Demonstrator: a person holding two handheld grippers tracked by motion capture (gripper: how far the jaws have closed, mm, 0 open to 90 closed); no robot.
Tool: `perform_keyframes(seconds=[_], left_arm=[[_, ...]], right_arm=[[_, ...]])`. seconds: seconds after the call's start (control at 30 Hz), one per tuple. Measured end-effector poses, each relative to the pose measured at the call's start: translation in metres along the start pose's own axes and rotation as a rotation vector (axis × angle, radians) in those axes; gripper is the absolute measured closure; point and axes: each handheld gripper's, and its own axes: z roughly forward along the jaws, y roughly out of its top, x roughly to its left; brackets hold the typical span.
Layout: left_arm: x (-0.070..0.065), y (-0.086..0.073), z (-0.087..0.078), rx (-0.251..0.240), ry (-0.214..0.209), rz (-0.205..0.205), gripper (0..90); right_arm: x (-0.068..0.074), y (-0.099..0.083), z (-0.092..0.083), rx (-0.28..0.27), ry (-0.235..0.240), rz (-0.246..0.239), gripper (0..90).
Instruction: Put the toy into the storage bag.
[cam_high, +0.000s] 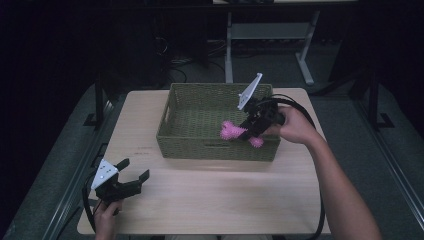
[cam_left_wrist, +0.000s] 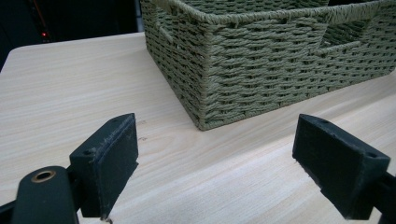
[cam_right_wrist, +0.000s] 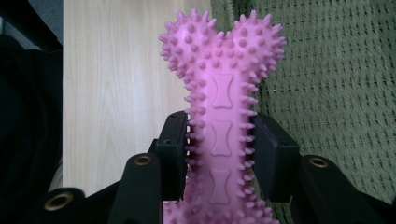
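Black jaws of the right gripper (cam_right_wrist: 219, 154) press against both sides of a pink spiked bone toy (cam_right_wrist: 223, 93), pinching its narrow shaft; in the right gripper view the knobbed end stands up past the jaw tips, over the line where pale wood meets green weave.

Largest in the scene is the light wooden table (cam_high: 215, 200), its top bare apart from the basket and the tools. On its far half sits a rectangular green woven basket (cam_high: 210, 145), with a handle slot in the near wall and another in the left end wall. From the high view the right gripper (cam_high: 246, 131) hangs over the basket's near-right part, tilted, its grey three-cornered plate (cam_high: 249, 91) raised above it and the person's right hand (cam_high: 292, 125) wrapped round the grip. The bone toy (cam_high: 232, 132) juts leftward from the jaws over the basket's inside, while its other knobbed end shows below the gripper at the near wall's rim. Whether the toy touches the basket cannot be told.

Well apart from all this, at the table's near-left corner, the left gripper (cam_high: 134, 170) is held in the left hand (cam_high: 106, 220), low over the wood. Its jaws are spread wide with nothing between them; the left gripper view looks between them at bare tabletop and the basket's near-left corner (cam_left_wrist: 205, 107).
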Motion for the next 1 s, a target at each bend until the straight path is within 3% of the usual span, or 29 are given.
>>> perform_keyframes(seconds=[0.6,1.0], left_arm=[[0.0,0.0,0.0,-0.002,0.0,0.005,13.9],[0.0,0.0,0.0,-0.001,-0.001,0.005,13.8]], right_arm=[[-0.02,0.008,0.0,-0.003,-0.001,0.023,58.3],[-0.038,0.005,0.006,0.009,0.0,0.065,58.3]])
